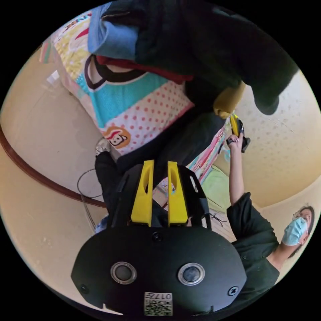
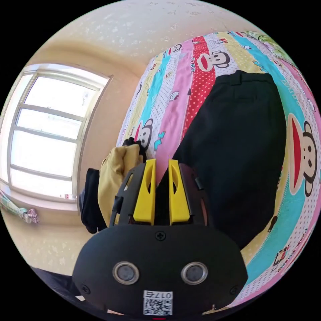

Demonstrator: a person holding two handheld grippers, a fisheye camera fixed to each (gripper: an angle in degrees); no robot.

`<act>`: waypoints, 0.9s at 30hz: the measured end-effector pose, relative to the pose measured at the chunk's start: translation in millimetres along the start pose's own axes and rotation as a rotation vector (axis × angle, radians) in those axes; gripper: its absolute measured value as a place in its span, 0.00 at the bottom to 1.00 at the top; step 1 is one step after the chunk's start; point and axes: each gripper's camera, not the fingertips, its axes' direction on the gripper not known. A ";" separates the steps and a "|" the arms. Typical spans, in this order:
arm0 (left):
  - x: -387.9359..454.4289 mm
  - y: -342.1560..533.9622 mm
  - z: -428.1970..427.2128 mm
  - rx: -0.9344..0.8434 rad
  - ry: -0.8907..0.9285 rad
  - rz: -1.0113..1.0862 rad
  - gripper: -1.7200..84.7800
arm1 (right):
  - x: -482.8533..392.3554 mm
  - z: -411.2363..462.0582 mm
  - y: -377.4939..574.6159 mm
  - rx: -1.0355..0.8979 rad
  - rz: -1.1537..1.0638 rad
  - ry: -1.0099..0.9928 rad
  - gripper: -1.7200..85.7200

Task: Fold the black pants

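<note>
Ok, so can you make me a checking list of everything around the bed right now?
Surface: bed with a cartoon-print sheet.
Job's things: black pants, lying spread on the sheet.
Clutter: yellow garment beside the pants; pile of clothes, blue, dark and red.
Grippers: right gripper, jaws pinching the pants' edge; left gripper, jaws close together, grip unclear.
Cables: thin cable on the floor.
Surroundings: window, pale walls.
</note>
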 end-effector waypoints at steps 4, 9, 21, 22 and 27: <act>32.2 -12.2 -4.8 0.028 -0.067 0.130 0.16 | 40.9 -35.5 125.8 -0.070 0.048 0.081 0.13; 50.8 -30.0 2.3 0.145 0.043 0.250 0.18 | 108.1 -41.3 269.9 -0.120 0.341 -0.104 0.17; 126.6 19.6 79.1 -0.153 -0.163 0.288 0.07 | 115.7 -24.3 329.7 -0.218 0.342 -0.648 0.07; 134.8 26.4 83.4 -0.186 -0.149 0.318 0.07 | 115.8 -53.2 325.2 -0.230 0.280 -0.664 0.07; 181.5 95.0 136.9 -0.492 -0.081 0.462 0.06 | 126.1 -168.9 330.2 -0.428 0.057 -0.446 0.06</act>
